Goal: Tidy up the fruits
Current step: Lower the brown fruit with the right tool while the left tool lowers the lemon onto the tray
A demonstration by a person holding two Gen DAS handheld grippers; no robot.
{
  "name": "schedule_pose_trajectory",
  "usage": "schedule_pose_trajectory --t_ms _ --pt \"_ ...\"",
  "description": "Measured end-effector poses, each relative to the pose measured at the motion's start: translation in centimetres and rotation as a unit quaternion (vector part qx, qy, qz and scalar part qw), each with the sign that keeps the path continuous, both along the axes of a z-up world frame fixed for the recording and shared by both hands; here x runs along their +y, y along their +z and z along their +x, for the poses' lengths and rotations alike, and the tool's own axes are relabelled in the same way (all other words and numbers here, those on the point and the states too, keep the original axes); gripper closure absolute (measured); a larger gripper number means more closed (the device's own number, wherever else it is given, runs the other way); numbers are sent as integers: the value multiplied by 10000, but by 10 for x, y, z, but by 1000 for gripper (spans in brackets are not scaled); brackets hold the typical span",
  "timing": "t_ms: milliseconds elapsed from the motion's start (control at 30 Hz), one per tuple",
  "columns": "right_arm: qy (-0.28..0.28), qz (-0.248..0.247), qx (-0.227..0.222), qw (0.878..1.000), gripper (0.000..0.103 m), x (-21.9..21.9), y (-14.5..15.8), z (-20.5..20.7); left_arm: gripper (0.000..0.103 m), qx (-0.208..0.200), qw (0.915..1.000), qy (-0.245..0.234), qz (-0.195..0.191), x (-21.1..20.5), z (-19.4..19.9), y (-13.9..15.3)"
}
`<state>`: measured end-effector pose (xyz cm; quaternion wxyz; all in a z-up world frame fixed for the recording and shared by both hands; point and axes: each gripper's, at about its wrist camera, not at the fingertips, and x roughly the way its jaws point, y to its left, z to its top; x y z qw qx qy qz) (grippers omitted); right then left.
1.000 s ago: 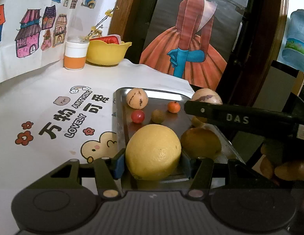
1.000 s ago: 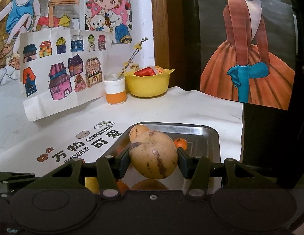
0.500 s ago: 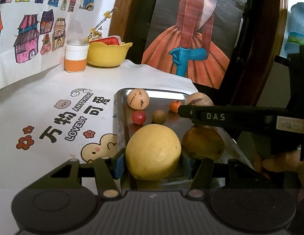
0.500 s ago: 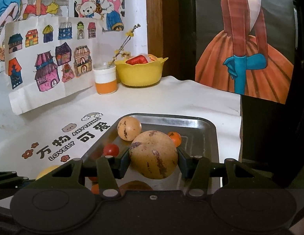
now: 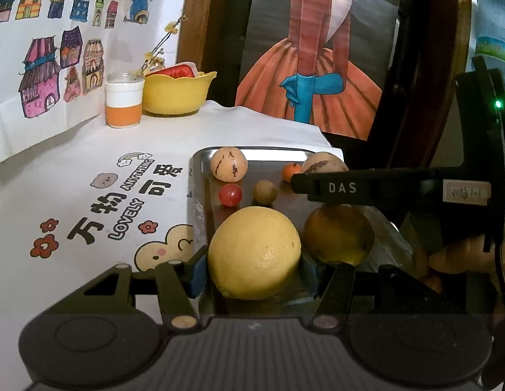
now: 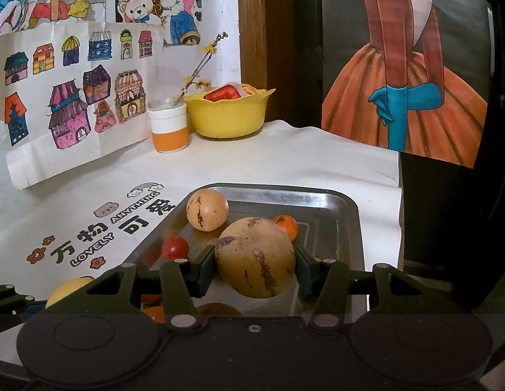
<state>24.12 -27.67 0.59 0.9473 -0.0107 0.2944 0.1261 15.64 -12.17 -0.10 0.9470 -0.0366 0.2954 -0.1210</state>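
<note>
My left gripper [image 5: 254,268] is shut on a big yellow lemon [image 5: 254,252], held over the near end of the metal tray [image 5: 200,176]. My right gripper [image 6: 255,264] is shut on a tan purple-streaked melon [image 6: 255,255] above the same tray [image 6: 350,215]. In the tray lie a smaller tan streaked fruit [image 5: 228,164], a cherry tomato [image 5: 230,194], a small brown fruit [image 5: 265,191], a tiny orange [image 5: 290,172] and a large orange-yellow fruit [image 5: 338,238]. The right gripper's side crosses the left wrist view, partly hiding the melon.
A yellow bowl [image 6: 229,114] with red contents and an orange-white cup [image 6: 169,127] stand at the back by the wall drawings. The white printed tablecloth [image 6: 89,208] spreads left of the tray. The table edge drops off just right of the tray.
The right gripper has carried the melon lower and further over the tray. The left gripper with the lemon has barely moved.
</note>
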Motion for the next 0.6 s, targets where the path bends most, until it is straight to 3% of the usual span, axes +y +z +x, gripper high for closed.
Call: schedule_pose_trajectory --t_ms 600 --pt "20 -91 62 9999 50 4 -6 0 41 -133 9999 -5 -8 1 -3 -3"
